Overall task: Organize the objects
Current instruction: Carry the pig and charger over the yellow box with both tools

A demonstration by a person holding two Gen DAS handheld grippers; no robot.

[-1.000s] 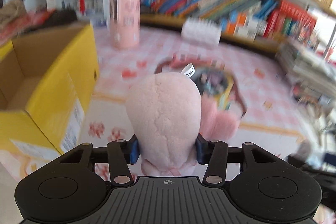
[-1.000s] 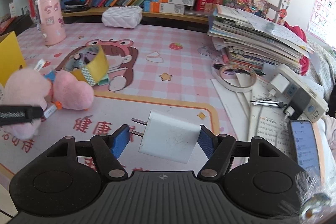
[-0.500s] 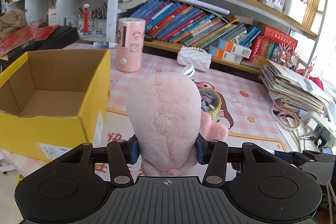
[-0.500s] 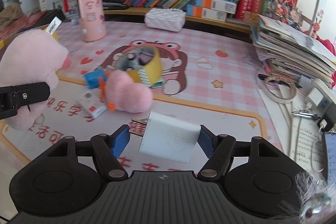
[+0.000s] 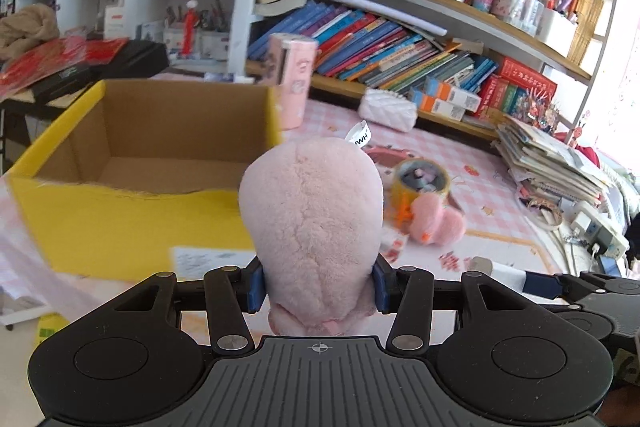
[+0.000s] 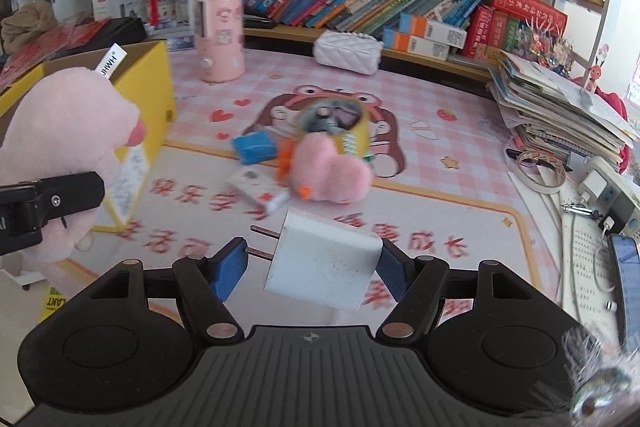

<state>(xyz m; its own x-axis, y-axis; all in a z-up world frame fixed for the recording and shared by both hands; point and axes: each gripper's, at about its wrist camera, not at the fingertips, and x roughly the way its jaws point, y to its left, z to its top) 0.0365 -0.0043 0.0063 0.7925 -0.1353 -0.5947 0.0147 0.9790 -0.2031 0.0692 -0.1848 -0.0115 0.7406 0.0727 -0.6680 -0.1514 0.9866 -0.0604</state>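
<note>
My left gripper [image 5: 318,287] is shut on a pale pink plush toy [image 5: 312,223] with a white tag, held in the air in front of an open yellow cardboard box [image 5: 120,227]. The same plush toy [image 6: 60,147] and the box [image 6: 156,99] show at the left of the right wrist view. My right gripper [image 6: 312,267] is shut on a white plug-in charger [image 6: 320,263], its two prongs pointing left against the left pad. On the pink mat lie a smaller pink plush [image 6: 328,175], a tape roll [image 6: 340,131], a blue packet [image 6: 256,147] and a small white box [image 6: 256,191].
A pink cylindrical cup [image 6: 220,35] and a white quilted pouch [image 6: 348,51] stand at the back of the table before the bookshelves. At the right are a stack of papers [image 6: 560,107], a power strip [image 6: 612,195] and a phone [image 6: 628,275].
Both grippers have swung left with their loads. The yellow box now fills the area right ahead of the left gripper, and the plush has come nearer to it.
</note>
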